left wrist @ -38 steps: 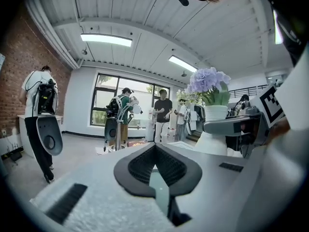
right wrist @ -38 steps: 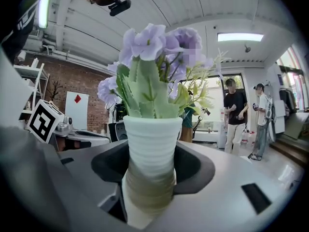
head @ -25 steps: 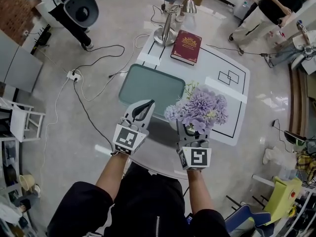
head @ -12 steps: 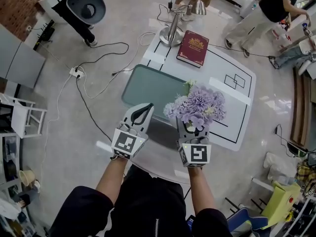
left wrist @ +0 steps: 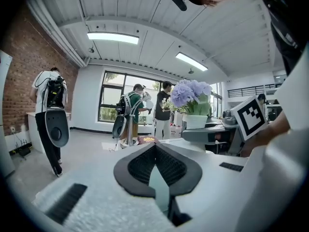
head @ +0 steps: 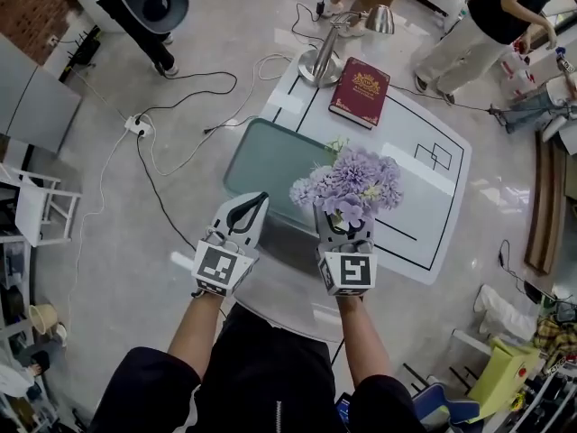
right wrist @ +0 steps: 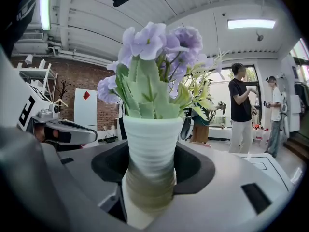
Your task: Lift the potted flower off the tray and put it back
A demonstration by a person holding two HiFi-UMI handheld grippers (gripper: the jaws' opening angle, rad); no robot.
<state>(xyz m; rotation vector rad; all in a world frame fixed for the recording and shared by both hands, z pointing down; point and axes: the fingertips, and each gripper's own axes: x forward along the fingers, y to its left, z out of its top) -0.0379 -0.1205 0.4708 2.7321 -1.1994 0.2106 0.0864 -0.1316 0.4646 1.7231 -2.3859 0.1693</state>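
The pot (right wrist: 149,144) is up off the tray (head: 261,156), grasped in the right gripper's (head: 344,240) fingers, and still to be set back, while the left gripper's (head: 243,210) fingers are clenched, empty.

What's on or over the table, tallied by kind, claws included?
claws: 2 (left claw, right claw)
flower: 1, in the right claw
tray: 1
book: 1
lamp: 1
Total: 6
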